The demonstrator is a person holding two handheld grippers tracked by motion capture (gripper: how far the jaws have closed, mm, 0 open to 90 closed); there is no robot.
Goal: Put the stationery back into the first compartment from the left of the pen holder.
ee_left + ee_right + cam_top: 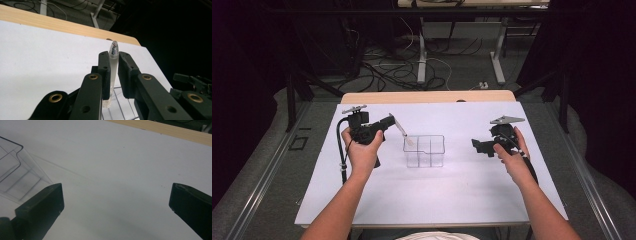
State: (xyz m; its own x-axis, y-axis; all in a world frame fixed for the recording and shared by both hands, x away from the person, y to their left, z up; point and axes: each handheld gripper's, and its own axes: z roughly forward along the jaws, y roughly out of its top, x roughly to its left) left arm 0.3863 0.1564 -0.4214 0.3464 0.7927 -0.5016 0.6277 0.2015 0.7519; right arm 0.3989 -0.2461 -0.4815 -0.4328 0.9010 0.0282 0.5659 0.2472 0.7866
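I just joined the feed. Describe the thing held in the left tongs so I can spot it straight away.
Start at the white table and find the clear divided container in its middle. Just left of it, the left tongs are shut on a pen, a slim frosted-white stick slanting down over the container's near-left corner. It is the only thin, pale rod among black tongs and clear plastic.

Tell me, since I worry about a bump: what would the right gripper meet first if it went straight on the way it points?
Probably the clear divided container: the right gripper, fingers open and empty, points across the table toward it. Depth is unclear.
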